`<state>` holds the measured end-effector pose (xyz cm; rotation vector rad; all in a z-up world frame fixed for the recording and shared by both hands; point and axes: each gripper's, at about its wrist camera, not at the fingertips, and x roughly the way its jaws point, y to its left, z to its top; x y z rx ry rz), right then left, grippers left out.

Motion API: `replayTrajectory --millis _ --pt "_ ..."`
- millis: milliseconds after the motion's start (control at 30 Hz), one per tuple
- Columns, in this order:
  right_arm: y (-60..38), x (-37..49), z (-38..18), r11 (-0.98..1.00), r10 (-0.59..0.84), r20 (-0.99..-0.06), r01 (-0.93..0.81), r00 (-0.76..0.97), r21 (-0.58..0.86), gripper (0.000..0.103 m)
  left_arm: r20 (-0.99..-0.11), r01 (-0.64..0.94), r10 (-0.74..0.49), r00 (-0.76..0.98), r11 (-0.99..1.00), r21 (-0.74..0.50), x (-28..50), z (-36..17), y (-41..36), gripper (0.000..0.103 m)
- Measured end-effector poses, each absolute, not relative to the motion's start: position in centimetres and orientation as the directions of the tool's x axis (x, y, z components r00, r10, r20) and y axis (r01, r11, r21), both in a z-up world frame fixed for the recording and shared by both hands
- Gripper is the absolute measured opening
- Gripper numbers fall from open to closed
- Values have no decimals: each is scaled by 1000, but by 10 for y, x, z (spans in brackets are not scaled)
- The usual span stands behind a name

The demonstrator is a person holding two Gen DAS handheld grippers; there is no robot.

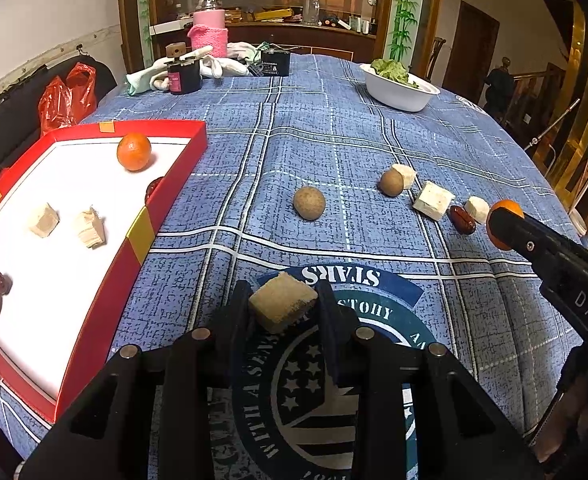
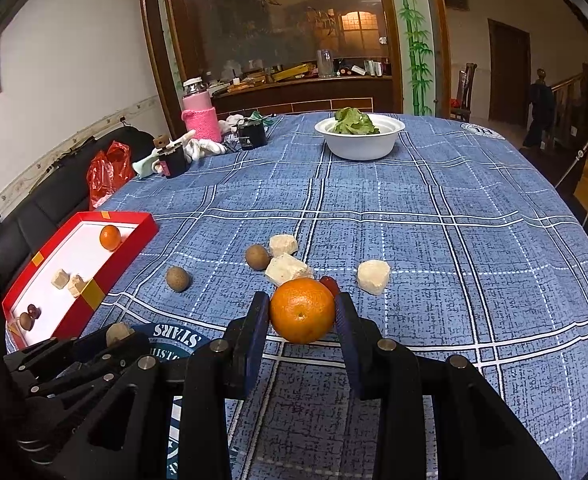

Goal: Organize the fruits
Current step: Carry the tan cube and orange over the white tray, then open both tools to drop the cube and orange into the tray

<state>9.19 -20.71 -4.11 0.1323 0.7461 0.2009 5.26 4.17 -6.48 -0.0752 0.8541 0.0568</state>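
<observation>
Left tool (image 1: 282, 304) is closed on a tan cube (image 1: 283, 302); right tool (image 2: 302, 312) is closed on an orange (image 2: 302, 310), both above the near tabletop (image 2: 454, 240). Carry each steadily left and release low inside the red tray (image 1: 166, 184), avoiding rolling.

A dining room in a family home: a table under a blue plaid cloth (image 2: 434, 208) stands before a wood-framed glass cabinet (image 2: 278, 32) cluttered with household odds and ends, flanked by bamboo-painted panels (image 2: 416, 36). A wooden door (image 2: 508, 72), a stair banister (image 2: 566, 84) and a bowl of greens (image 2: 360, 136) complete the domestic setting.
</observation>
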Motion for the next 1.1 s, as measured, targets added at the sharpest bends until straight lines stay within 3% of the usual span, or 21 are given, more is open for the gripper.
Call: replayTrajectory --millis 300,400,700,1100 --pt "-199 90 -37 966 258 -667 -171 699 195 35 -703 -158 67 708 985 -65 35 -31 80 30" --pt "-170 92 -26 940 338 -662 -268 669 209 35 -673 -271 152 723 960 -73 28 -15 119 30" --pt "-29 121 -5 776 600 -619 -556 506 297 34 -717 -512 308 625 856 -78 30 -27 227 30" --pt "46 146 -24 751 613 -655 -584 441 309 34 -742 -558 343 576 828 -50 49 -39 269 31"
